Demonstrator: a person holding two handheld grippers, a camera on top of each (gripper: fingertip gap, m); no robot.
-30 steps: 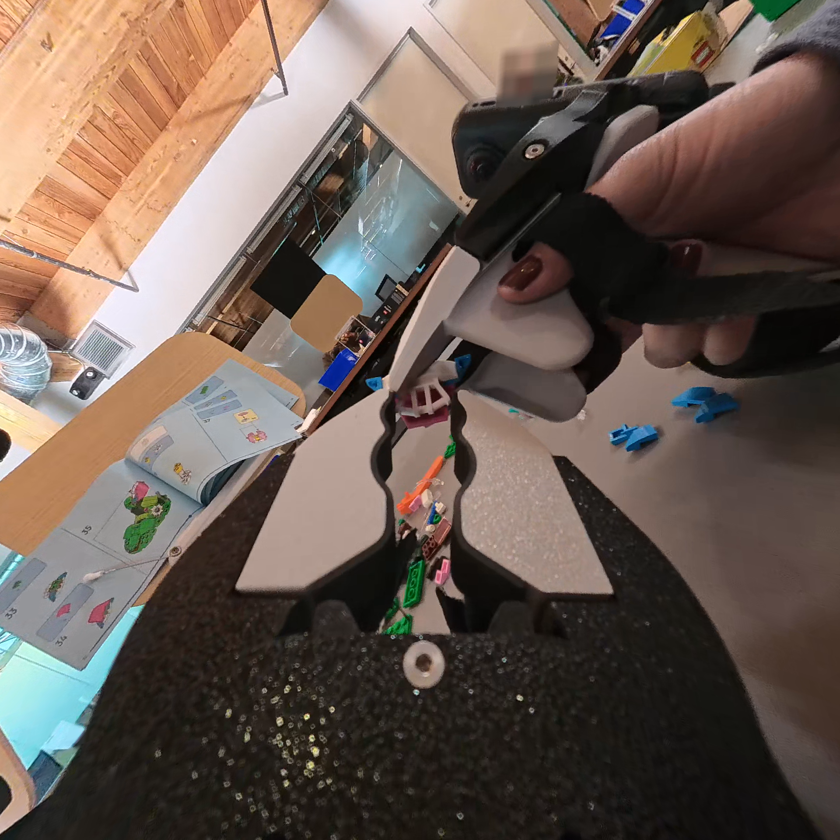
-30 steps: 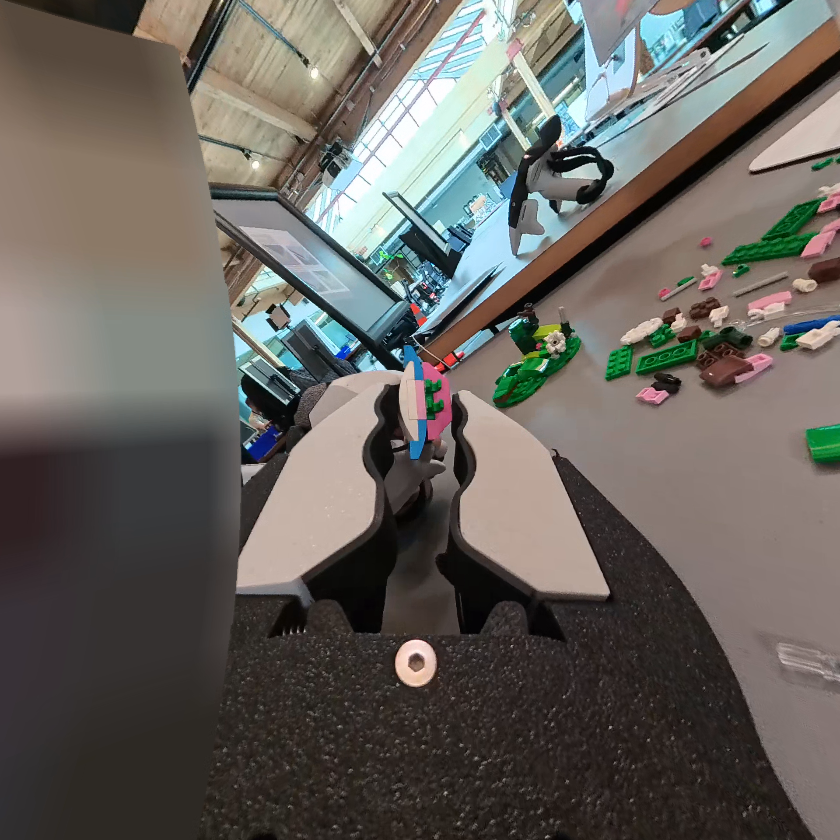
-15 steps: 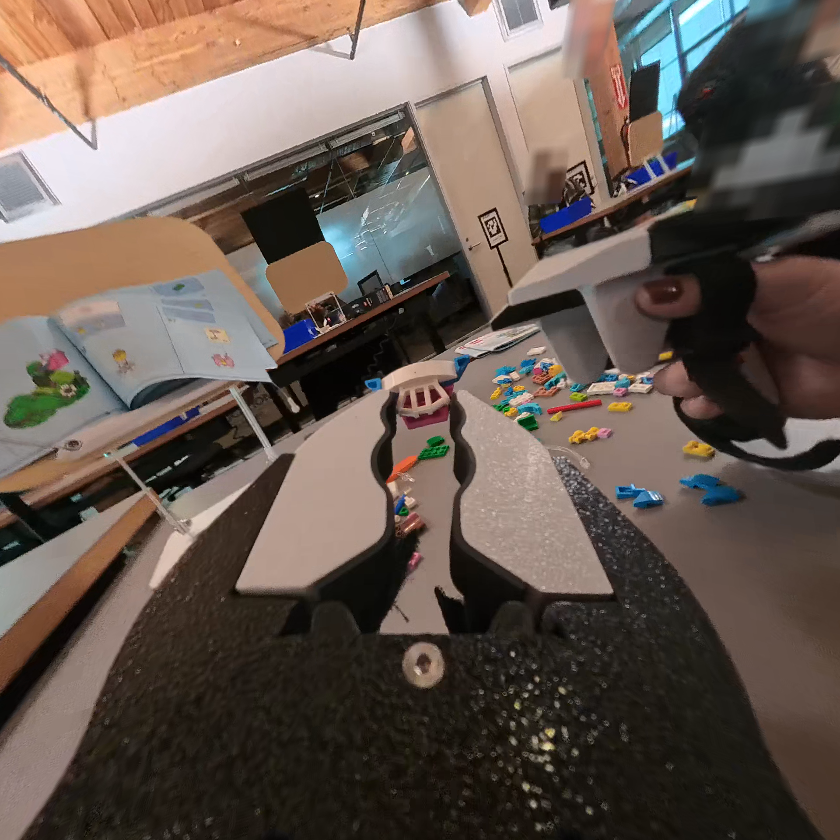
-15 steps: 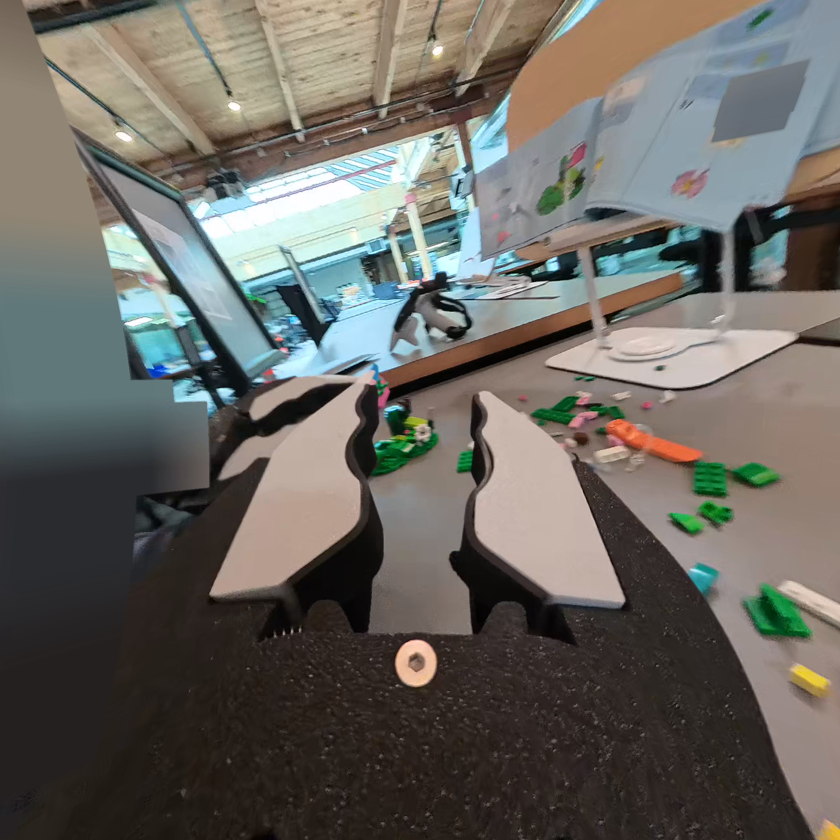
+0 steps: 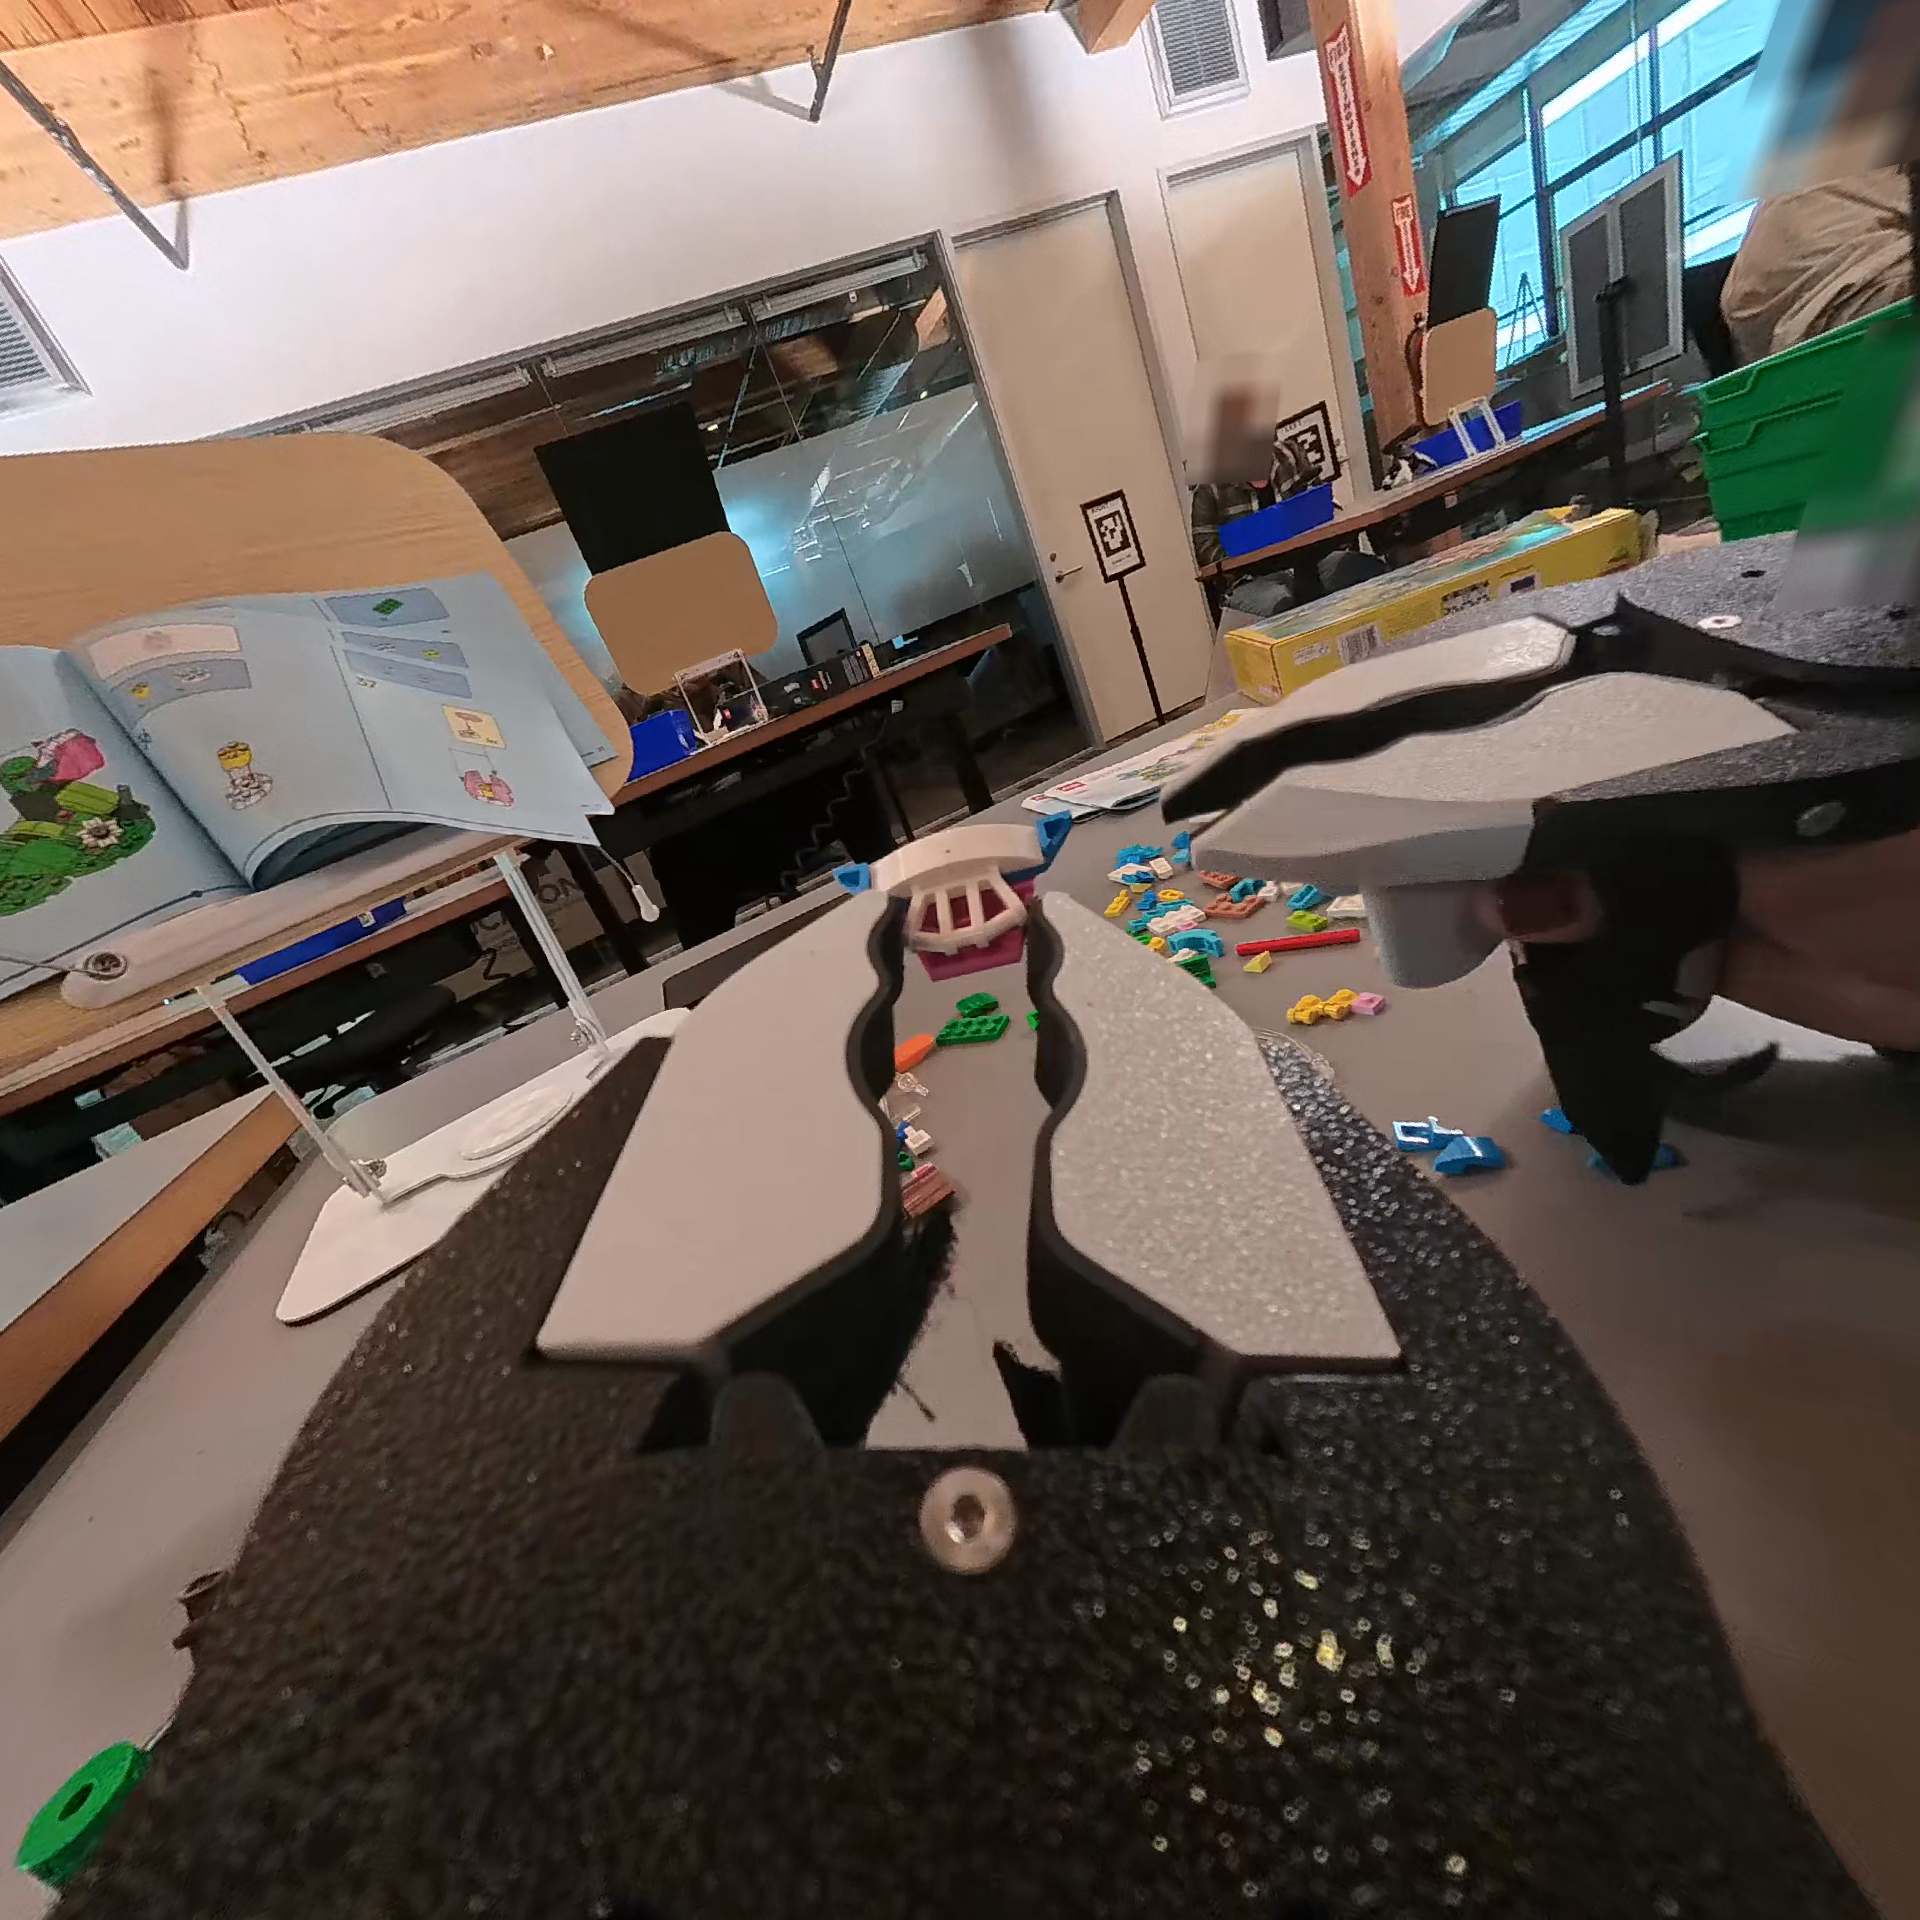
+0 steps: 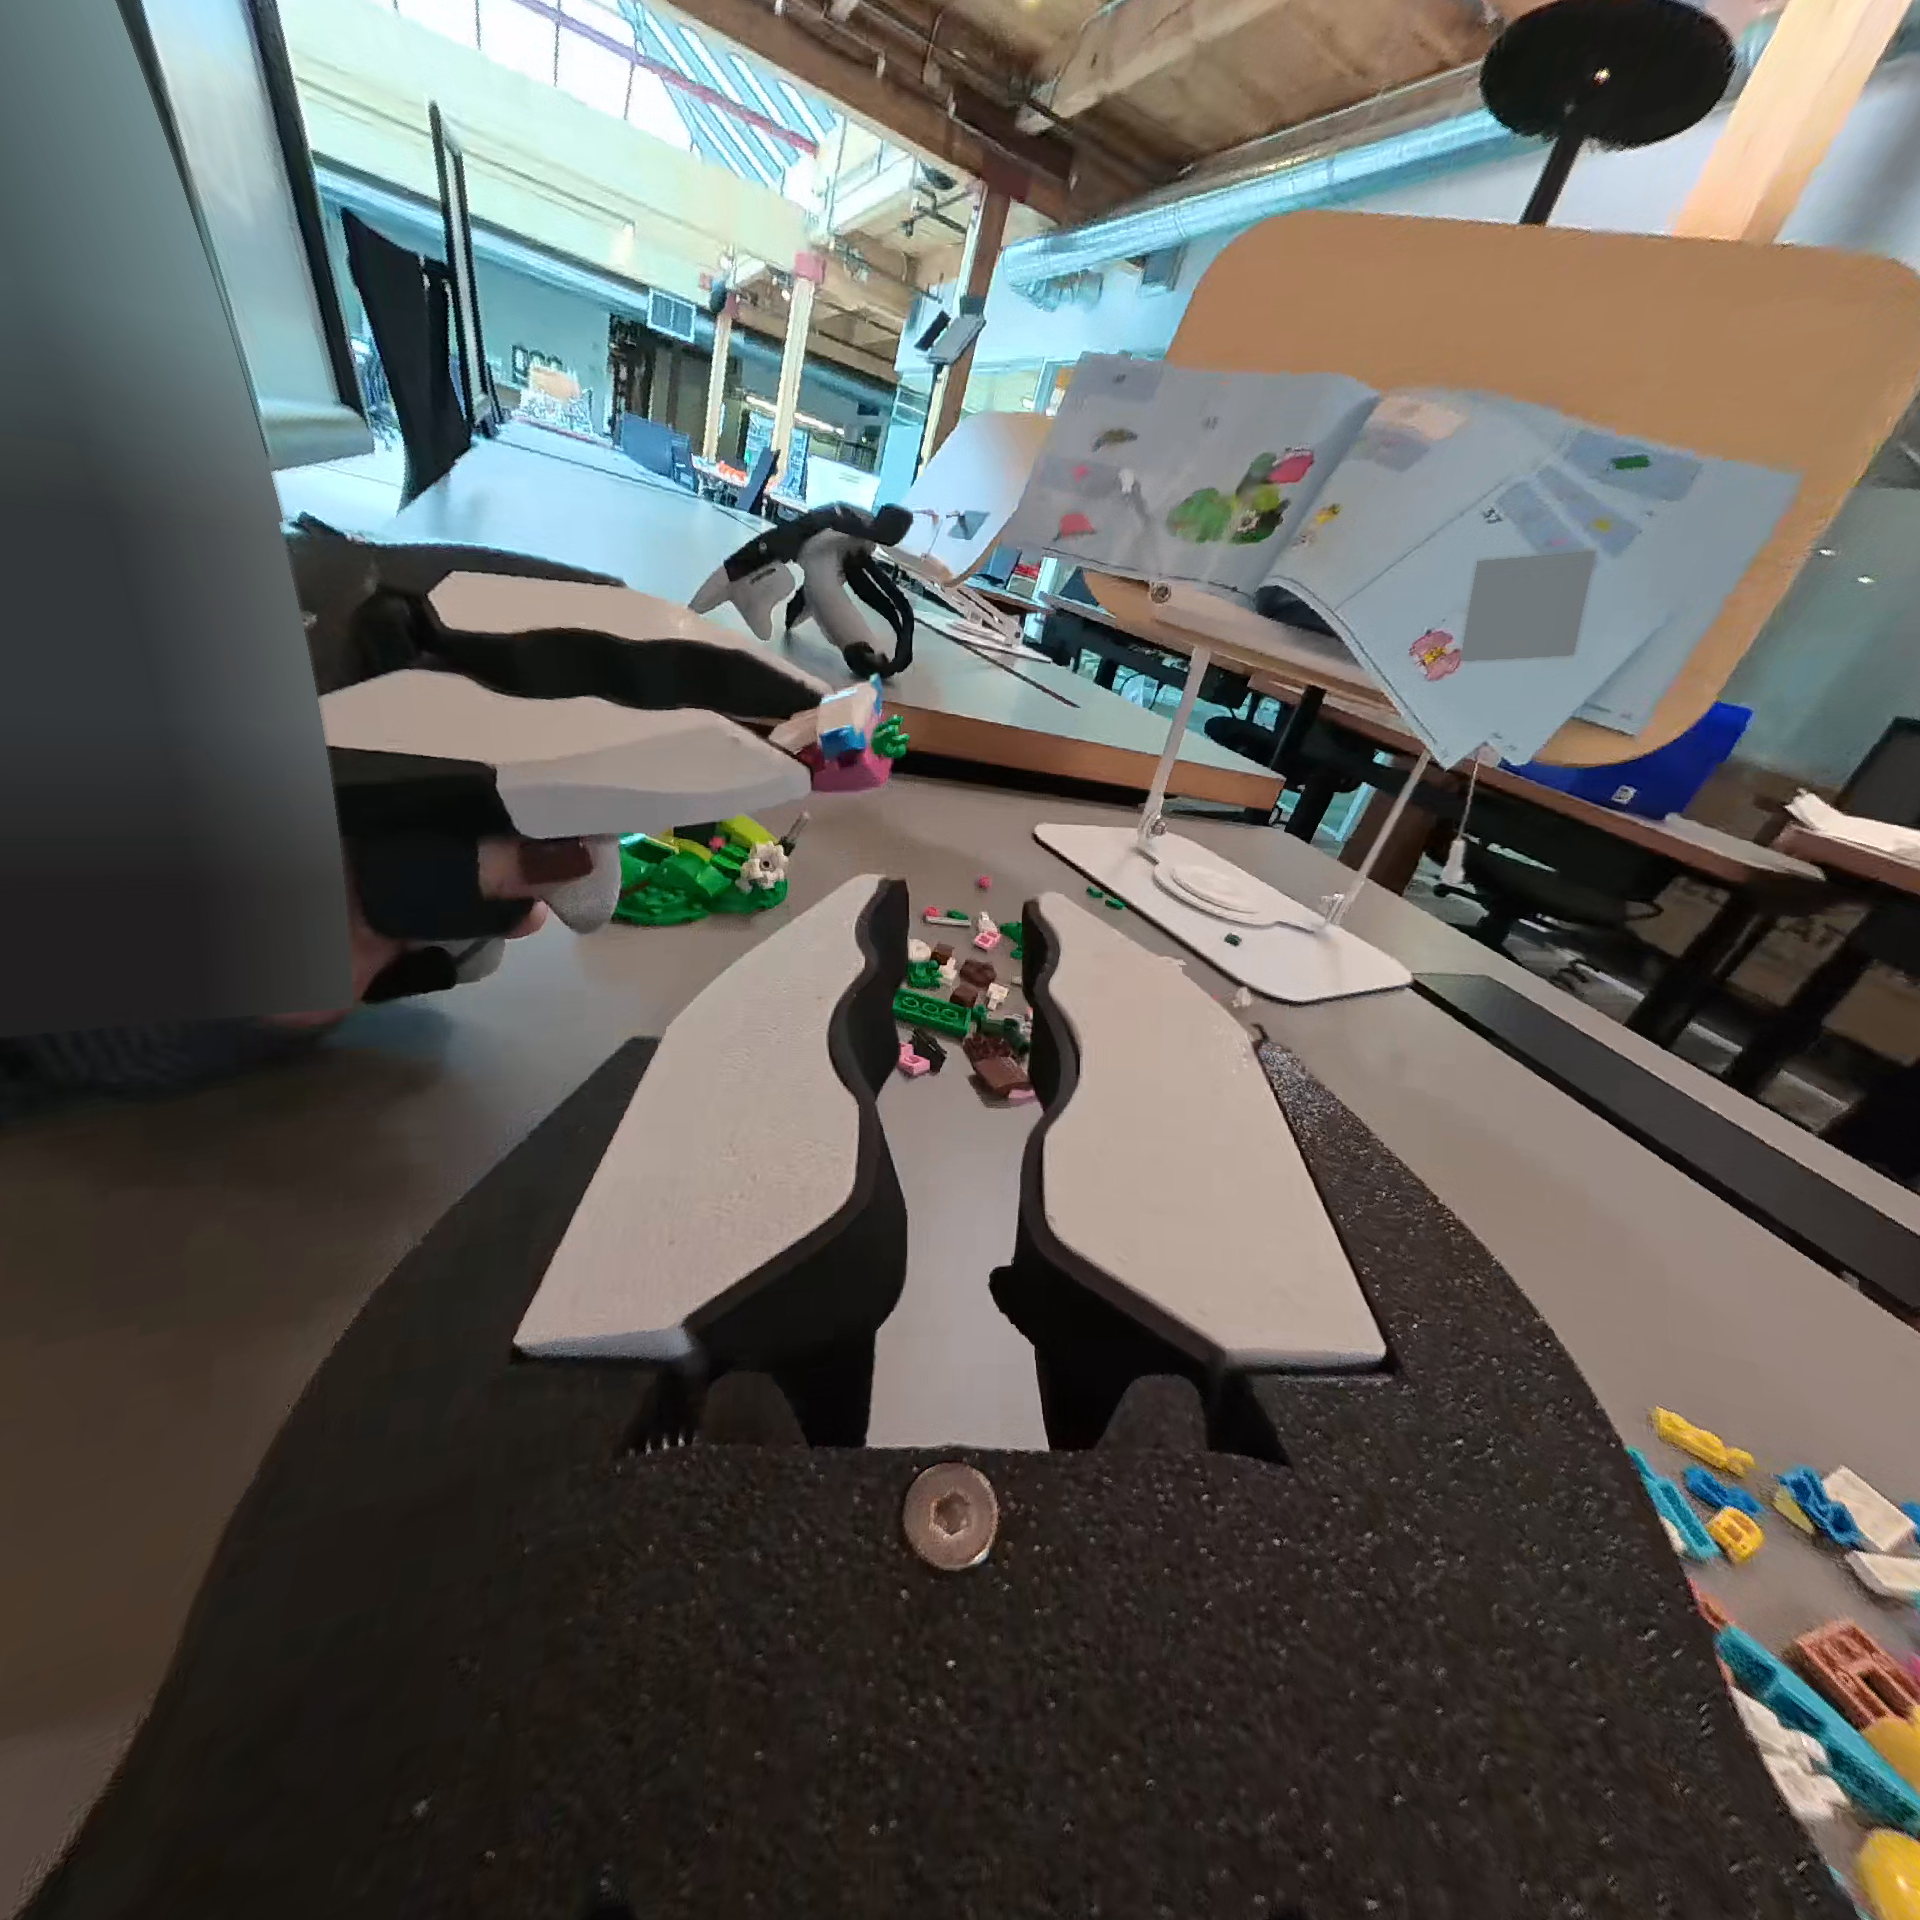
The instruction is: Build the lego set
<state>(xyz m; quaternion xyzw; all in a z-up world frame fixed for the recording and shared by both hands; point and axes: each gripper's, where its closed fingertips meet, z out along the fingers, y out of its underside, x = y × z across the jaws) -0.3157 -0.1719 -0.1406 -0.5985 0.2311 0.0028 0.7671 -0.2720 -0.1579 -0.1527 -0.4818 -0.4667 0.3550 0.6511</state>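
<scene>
My left gripper point(image 5: 961, 914) is shut on a small lego assembly point(image 5: 961, 894) of white, pink and blue pieces, held above the grey table point(image 5: 1610, 1351). It also shows in the right wrist view point(image 6: 821, 727), with the assembly point(image 6: 847, 743) at its tips. My right gripper point(image 6: 966, 904) is empty, its jaws a narrow gap apart. In the left wrist view it point(image 5: 1184, 831) hovers to the right of the assembly, apart from it. A finished green lego garden point(image 6: 707, 878) sits on the table below the left gripper.
An open instruction booklet point(image 5: 312, 707) rests on a white stand point(image 6: 1226, 914) at the back. Loose green, brown and pink pieces point(image 6: 966, 1018) lie ahead of the right gripper. Coloured pieces point(image 5: 1195, 925), blue pieces point(image 5: 1455, 1148) and a yellow box point(image 5: 1434, 613) lie to the right. Spacing between my two grippers at the tips: around 5 centimeters.
The right gripper let go of the assembly, opened and drew away to the right, then narrowed its jaws. The left gripper kept hold of the assembly and levelled out.
</scene>
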